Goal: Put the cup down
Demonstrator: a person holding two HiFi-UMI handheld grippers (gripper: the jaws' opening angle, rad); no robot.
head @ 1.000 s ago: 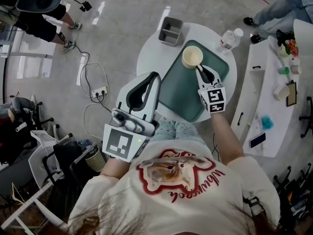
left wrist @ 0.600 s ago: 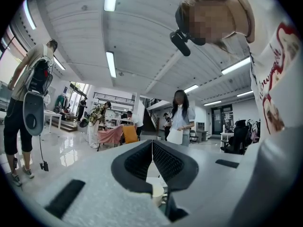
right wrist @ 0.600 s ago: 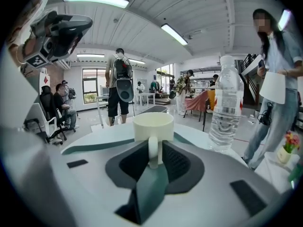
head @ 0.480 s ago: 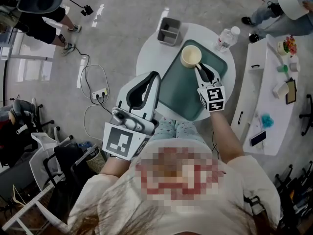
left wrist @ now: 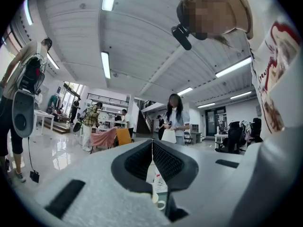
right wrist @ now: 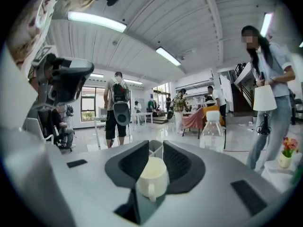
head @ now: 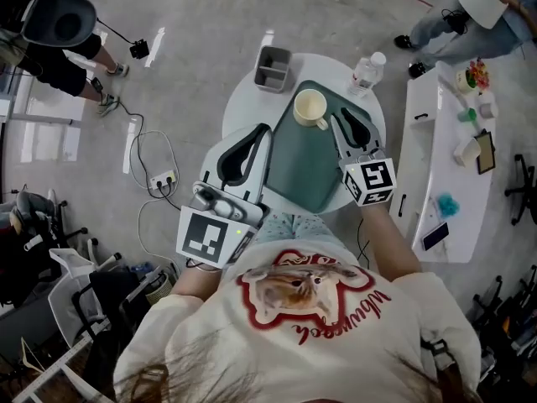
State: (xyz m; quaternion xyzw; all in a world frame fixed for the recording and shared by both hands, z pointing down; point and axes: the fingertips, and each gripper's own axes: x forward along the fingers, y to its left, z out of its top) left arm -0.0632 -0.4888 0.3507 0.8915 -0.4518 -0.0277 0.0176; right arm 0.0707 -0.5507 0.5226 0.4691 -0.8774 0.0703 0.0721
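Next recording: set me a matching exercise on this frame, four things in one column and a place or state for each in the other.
1 grey rectangular bin
2 left gripper
3 cream ceramic cup
4 clear plastic bottle

A upright on the green tray
B jaws together, holding nothing
C on the round white table, right of the tray
D on the table, beyond the tray's far left edge

Pairs: 1-D, 2-B, 3-A, 4-C

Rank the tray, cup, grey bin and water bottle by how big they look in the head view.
1. Tray, by far the largest.
2. Grey bin and cup: about alike, too close to rank.
3. Water bottle: looks smallest, though seen from above, so its height is hidden.
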